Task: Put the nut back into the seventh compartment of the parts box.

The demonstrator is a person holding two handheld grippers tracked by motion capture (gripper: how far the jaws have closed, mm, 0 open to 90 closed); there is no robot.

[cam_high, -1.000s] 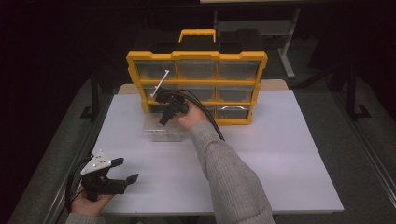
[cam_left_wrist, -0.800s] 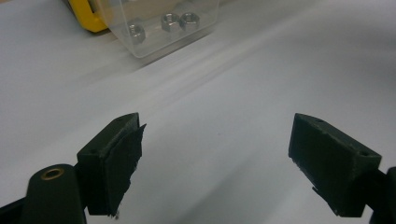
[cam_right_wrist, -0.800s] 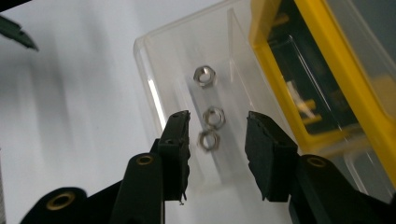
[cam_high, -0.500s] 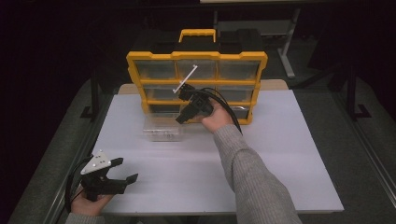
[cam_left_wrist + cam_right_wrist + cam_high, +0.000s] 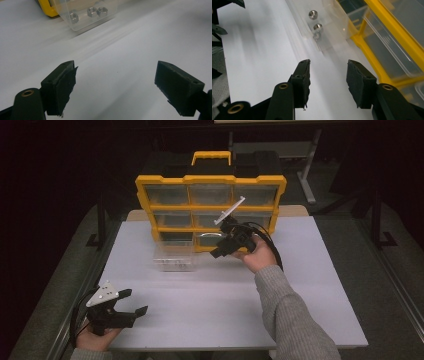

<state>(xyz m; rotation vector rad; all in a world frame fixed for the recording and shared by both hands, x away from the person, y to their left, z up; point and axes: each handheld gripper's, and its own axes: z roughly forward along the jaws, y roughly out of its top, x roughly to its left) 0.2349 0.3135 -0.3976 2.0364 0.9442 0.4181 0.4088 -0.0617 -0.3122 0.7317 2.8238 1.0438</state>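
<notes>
Just three nuts [image 5: 316, 25] in one clear drawer [image 5: 174, 258].

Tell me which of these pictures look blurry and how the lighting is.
High view: bright white table, surroundings nearly black, sharp. Left gripper view: clear plastic drawer of steel nuts soft, tabletop streaked. Right gripper view: motion-smeared around the drawer, while the right hand-held gripper stays sharp.
</notes>
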